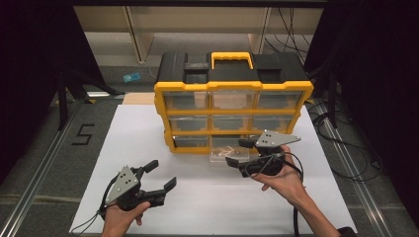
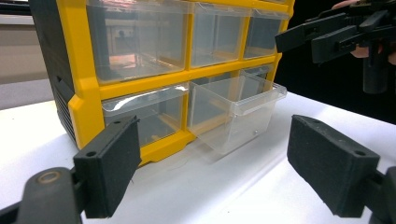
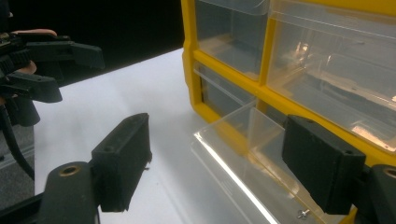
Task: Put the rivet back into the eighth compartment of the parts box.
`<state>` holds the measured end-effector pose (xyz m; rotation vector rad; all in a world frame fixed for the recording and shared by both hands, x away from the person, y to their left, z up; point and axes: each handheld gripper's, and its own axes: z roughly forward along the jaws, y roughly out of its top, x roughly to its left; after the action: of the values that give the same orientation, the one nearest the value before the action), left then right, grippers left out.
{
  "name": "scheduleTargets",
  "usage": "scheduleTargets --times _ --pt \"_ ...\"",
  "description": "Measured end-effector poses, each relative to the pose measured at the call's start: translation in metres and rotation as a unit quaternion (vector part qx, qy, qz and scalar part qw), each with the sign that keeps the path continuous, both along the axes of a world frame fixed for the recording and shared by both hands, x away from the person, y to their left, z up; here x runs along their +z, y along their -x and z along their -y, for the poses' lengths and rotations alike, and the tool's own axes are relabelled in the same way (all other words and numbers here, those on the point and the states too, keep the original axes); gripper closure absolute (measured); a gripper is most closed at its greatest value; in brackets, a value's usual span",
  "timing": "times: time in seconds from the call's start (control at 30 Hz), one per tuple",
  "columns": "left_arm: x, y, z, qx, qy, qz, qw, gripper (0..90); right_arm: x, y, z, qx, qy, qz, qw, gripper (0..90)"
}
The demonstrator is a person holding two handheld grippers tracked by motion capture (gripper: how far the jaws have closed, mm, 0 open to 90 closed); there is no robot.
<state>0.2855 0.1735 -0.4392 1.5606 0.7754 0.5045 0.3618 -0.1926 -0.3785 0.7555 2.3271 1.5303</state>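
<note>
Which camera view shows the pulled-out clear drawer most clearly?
The left gripper view: the clear drawer shows whole, sticking out of the yellow organizer. The right gripper view shows its rim close up, partly behind a jaw. The high view shows it small and faint.

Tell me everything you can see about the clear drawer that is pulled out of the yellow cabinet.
The drawer is a small box of clear, colourless plastic with a flat lip along its front rim. It belongs to the middle slot of the bottom row of the cabinet and is pulled most of the way out, its front resting on the white table. It sits level and open at the top. A small metal screw lies inside. The right gripper is close by with open jaws, not clamping it.
</note>
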Motion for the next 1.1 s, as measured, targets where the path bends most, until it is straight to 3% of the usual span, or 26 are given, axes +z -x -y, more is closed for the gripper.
scheduleTargets --times 0.03,0.1,0.43,0.6,0.7,0.93,0.97,1.03,1.1 --pt "0.0 0.0 0.0 0.0 0.0 0.0 1.0 17.4 -0.001 0.001 0.0 -0.003 -0.004 0.008 1.0 24.1" --pt "0.0 0.0 0.0 0.0 0.0 0.0 1.0 17.4 -0.002 0.002 0.0 0.0 -0.003 0.001 1.0 23.6" --pt "0.0 0.0 0.0 0.0 0.0 0.0 1.0 17.4 -0.009 0.013 0.002 -0.003 -0.03 0.014 0.9994 21.1" --pt "0.0 0.0 0.0 -0.001 0.0 0.001 1.0 17.4 -0.012 0.016 0.004 -0.006 -0.03 0.019 0.9993 20.6" --pt "0.0 0.0 0.0 0.0 0.001 0.001 1.0 17.4 -0.013 0.019 0.005 -0.005 -0.025 0.01 0.9996 20.3" --pt "0.0 0.0 0.0 -0.001 0.0 0.0 1.0 17.4 -0.018 0.023 0.01 -0.015 -0.043 0.022 0.9987 19.4" --pt "0.0 0.0 0.0 -0.001 0.0 0.0 1.0 17.4 -0.017 0.024 0.011 -0.016 -0.035 0.021 0.999 19.2" --pt "0.0 0.0 0.001 -0.001 0.0 0.0 1.0 17.4 -0.018 0.025 0.012 -0.014 -0.043 0.014 0.9989 18.8" --pt "0.0 0.0 0.001 -0.001 0.0 0.0 1.0 17.4 -0.019 0.026 0.013 -0.021 -0.046 0.025 0.9984 18.4"
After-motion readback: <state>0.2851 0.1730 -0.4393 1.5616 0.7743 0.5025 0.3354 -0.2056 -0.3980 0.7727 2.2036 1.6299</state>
